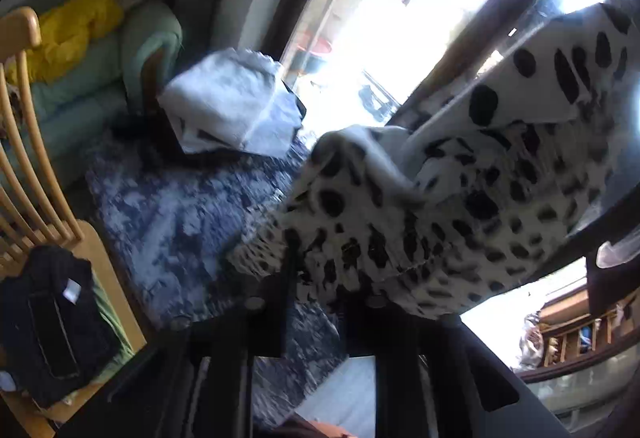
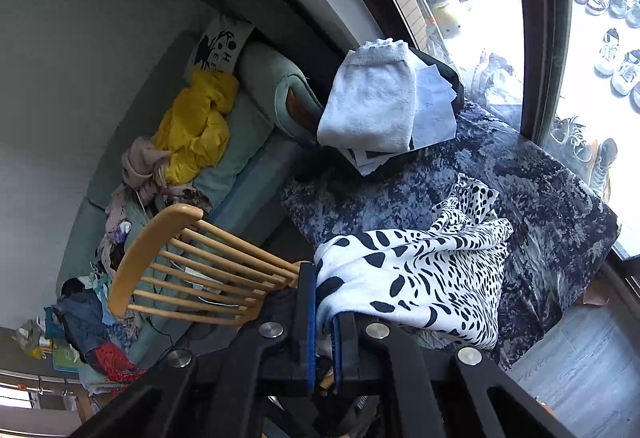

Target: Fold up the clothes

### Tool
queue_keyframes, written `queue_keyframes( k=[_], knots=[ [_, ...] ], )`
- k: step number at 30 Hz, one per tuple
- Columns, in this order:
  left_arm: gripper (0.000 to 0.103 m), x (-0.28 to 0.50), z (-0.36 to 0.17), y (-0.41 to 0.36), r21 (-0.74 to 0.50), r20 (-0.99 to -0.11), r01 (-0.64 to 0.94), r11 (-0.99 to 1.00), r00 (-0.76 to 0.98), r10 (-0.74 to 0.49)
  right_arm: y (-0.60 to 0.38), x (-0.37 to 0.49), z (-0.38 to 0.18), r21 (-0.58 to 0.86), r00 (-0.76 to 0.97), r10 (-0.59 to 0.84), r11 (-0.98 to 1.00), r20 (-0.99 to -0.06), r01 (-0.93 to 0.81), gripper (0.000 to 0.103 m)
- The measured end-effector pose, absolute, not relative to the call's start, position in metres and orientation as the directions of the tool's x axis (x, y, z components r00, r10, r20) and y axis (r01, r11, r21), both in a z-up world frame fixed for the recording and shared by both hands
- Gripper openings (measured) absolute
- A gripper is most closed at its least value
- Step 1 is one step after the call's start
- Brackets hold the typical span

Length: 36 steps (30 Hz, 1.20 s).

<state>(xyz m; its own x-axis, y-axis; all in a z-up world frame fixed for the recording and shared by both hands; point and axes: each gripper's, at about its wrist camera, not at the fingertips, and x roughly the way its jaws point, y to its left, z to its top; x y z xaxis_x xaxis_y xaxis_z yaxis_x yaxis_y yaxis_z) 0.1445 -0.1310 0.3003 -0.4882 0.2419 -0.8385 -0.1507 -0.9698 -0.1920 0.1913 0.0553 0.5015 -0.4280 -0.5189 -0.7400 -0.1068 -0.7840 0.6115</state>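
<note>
Black-spotted white fabric, the spotted garment [image 2: 424,278], fills the near view of both cameras. The right gripper [image 2: 324,322] has its blue-lined jaws pressed together on one bunched edge of it, and the rest drapes away across a blue-and-white mottled cushion [image 2: 560,206]. In the left wrist view the left gripper [image 1: 320,278] sits under a heap of the same cloth [image 1: 420,206]; its jaws look nearly together with the cloth gathered at their tips, though blur and the drape hide the pads, so the pinch itself cannot be confirmed.

Just left of the right gripper stands a wooden chair [image 2: 192,270], its slatted back close to the jaws and crowding that side. A dark folded garment [image 1: 52,318] lies on the chair seat in the left view.

Farther along the cushion, a pale folded garment [image 2: 372,98] rests on top of a small stack at the far end, well apart from the spotted cloth. The stretch of cushion between the two is bare.

Beyond the chair, a pale green sofa [image 2: 256,142] carries a crumpled yellow garment [image 2: 196,126] and a jumble of other clothes. To the right a dark window frame [image 2: 544,38] runs along the cushion's far edge, with shoes [image 2: 612,54] on the bright floor outside the glass.
</note>
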Motion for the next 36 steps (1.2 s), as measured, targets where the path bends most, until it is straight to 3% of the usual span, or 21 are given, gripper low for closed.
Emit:
queue_keyframes(
  k=[5,9,11,15,21,23,28,31,36],
  knots=[
    [0.006,0.124,0.325,-0.153,-0.152,-0.857,-0.102,-0.983,-0.482,0.183,0.080,0.198,0.486,0.616,-0.420,-0.508,-0.769,-0.752,-0.171,0.004],
    [0.005,0.103,0.365,-0.172,-0.050,-0.898,-0.073,-0.996,-0.432,0.077,0.107,0.198,0.442,0.650,-0.374,-0.545,-0.713,-0.750,-0.264,0.004],
    [0.005,0.092,0.386,-0.181,-0.081,-0.920,-0.057,-0.995,-0.379,0.096,0.111,0.197,0.409,0.689,-0.342,-0.600,-0.658,-0.723,-0.303,0.004],
    [0.004,0.090,0.422,-0.155,0.013,-0.934,-0.165,-0.986,-0.353,0.047,0.112,0.194,0.343,0.759,-0.284,-0.713,-0.533,-0.641,-0.375,0.005],
    [0.004,0.093,0.445,-0.113,-0.014,-0.941,-0.261,-0.965,-0.324,0.101,0.115,0.191,0.274,0.801,-0.252,-0.794,-0.425,-0.553,-0.421,0.009],
    [0.004,0.090,0.443,-0.103,0.000,-0.945,-0.263,-0.965,-0.317,0.086,0.122,0.197,0.259,0.799,-0.270,-0.785,-0.418,-0.557,-0.433,0.016],
    [0.004,0.081,0.434,-0.084,0.001,-0.953,-0.271,-0.963,-0.293,0.082,0.148,0.212,0.254,0.808,-0.349,-0.747,-0.417,-0.565,-0.417,0.042],
    [0.004,0.077,0.433,-0.067,-0.005,-0.958,-0.296,-0.955,-0.274,0.089,0.159,0.220,0.260,0.799,-0.402,-0.697,-0.454,-0.594,-0.394,0.043],
    [0.004,0.077,0.435,-0.048,0.003,-0.958,-0.339,-0.941,-0.271,0.095,0.132,0.237,0.301,0.646,-0.488,-0.500,-0.739,-0.715,-0.189,0.040]
  ],
)
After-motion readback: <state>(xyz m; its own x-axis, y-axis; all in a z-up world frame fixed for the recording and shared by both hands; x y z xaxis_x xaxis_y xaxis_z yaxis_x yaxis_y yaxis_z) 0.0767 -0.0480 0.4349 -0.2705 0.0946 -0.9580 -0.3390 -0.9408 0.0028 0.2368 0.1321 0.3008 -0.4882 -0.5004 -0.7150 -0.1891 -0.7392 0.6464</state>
